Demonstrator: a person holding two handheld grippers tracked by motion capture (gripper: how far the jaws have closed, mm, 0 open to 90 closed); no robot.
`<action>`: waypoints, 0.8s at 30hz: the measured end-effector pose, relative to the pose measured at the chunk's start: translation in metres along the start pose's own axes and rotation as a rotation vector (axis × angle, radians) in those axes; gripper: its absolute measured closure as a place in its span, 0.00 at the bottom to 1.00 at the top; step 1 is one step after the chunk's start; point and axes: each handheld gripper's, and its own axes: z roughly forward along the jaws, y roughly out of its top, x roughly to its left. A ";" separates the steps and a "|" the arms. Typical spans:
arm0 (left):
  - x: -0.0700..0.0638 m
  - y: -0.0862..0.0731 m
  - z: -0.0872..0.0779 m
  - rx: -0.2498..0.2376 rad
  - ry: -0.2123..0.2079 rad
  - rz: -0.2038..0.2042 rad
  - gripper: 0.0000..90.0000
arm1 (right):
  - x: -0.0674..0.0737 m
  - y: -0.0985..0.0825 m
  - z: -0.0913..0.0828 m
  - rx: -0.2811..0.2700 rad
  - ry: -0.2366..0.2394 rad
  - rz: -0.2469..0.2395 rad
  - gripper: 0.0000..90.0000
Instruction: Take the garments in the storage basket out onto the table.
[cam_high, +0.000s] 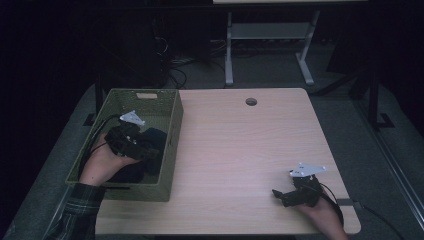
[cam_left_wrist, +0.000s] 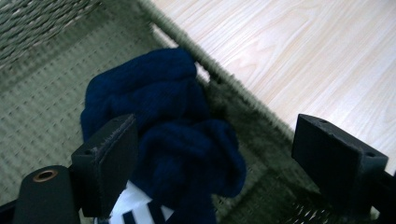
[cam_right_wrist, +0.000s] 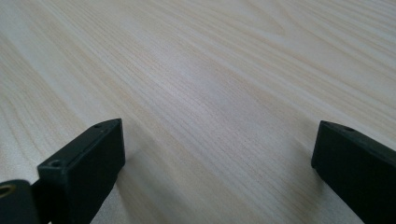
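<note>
Dark blue knitted cloth (cam_left_wrist: 173, 135) lies bunched in the green woven basket (cam_high: 172, 150) at the table's (cam_high: 240, 150) left edge. Left gripper (cam_left_wrist: 215, 158) hangs over it, jaws spread wide and empty; closing low on a thick fold should give a firm hold. Right gripper (cam_high: 285, 196) rests released on pale wood grain.

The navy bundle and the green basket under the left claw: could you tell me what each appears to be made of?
The navy bundle looks like soft knitted fabric, matte and fuzzy, with thick folds; a white striped patch shows at its lower edge. It may be socks, though that is uncertain. The green basket appears woven, perhaps from paper cord or plastic fibre, with a ribbed, matte weave across its floor and walls. The left claw stands open above the bundle.
</note>
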 end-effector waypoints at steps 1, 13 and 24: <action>0.002 -0.003 0.000 0.010 0.008 -0.004 0.16 | 0.000 0.000 0.000 0.001 0.000 0.000 0.02; 0.009 -0.018 0.013 0.059 0.034 -0.031 0.16 | 0.000 0.000 0.000 0.001 0.000 0.000 0.02; 0.014 -0.028 0.029 0.116 0.045 -0.049 0.16 | 0.000 0.000 0.000 0.001 0.000 0.000 0.02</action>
